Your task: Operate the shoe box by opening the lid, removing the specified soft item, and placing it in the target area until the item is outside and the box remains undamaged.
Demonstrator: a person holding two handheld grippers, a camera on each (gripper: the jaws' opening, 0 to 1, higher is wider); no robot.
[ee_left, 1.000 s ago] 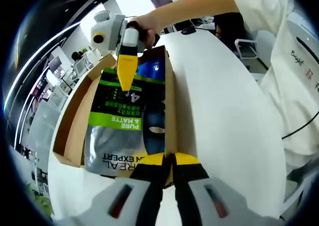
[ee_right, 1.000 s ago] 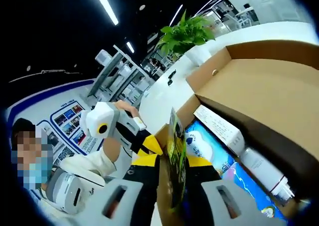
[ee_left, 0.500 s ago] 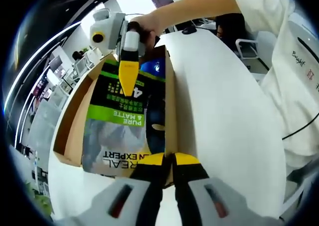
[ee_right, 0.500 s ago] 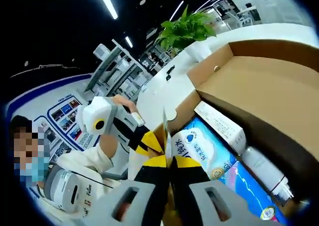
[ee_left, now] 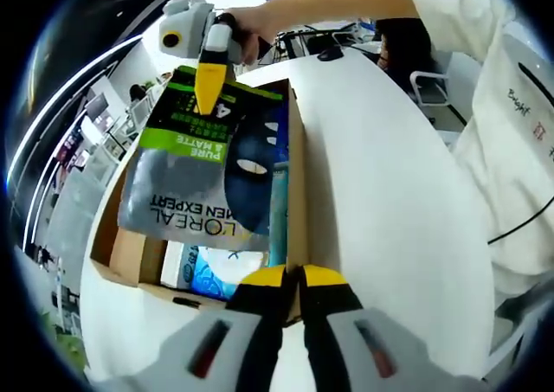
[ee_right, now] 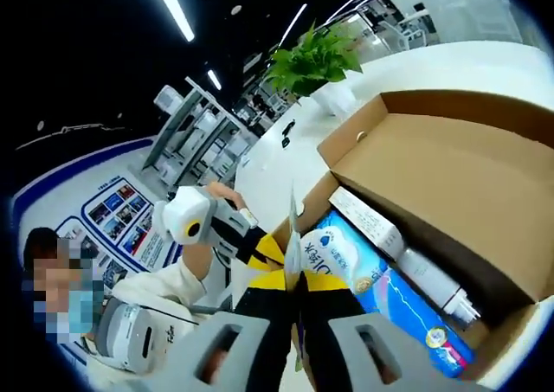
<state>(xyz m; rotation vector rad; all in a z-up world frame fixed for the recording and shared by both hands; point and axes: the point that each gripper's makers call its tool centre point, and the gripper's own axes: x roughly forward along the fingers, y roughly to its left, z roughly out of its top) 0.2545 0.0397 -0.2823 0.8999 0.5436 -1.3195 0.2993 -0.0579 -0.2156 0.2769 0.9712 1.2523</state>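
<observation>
The open cardboard shoe box (ee_left: 296, 184) lies on a white table, its lid (ee_right: 450, 171) folded back. A soft grey, green and black pouch (ee_left: 199, 176) hangs tilted above the box, held at its top edge by my right gripper (ee_left: 208, 80). In the right gripper view the pouch (ee_right: 293, 228) is a thin edge between my right gripper's (ee_right: 294, 279) shut jaws. My left gripper (ee_left: 290, 275) is shut on the box's near wall, and it also appears at that corner (ee_right: 260, 247) in the right gripper view.
A blue and white pack (ee_right: 372, 279), a white tube (ee_right: 433, 284) and a small white carton (ee_right: 363, 223) lie in the box. The white table (ee_left: 389, 193) stretches to the right. A potted plant (ee_right: 316, 59) stands beyond the box. A person's white sleeve (ee_left: 511, 124) is close on the right.
My right gripper has lifted the pouch up out of the box, uncovering the blue and white pack beneath. My left gripper has stayed on the box wall.
</observation>
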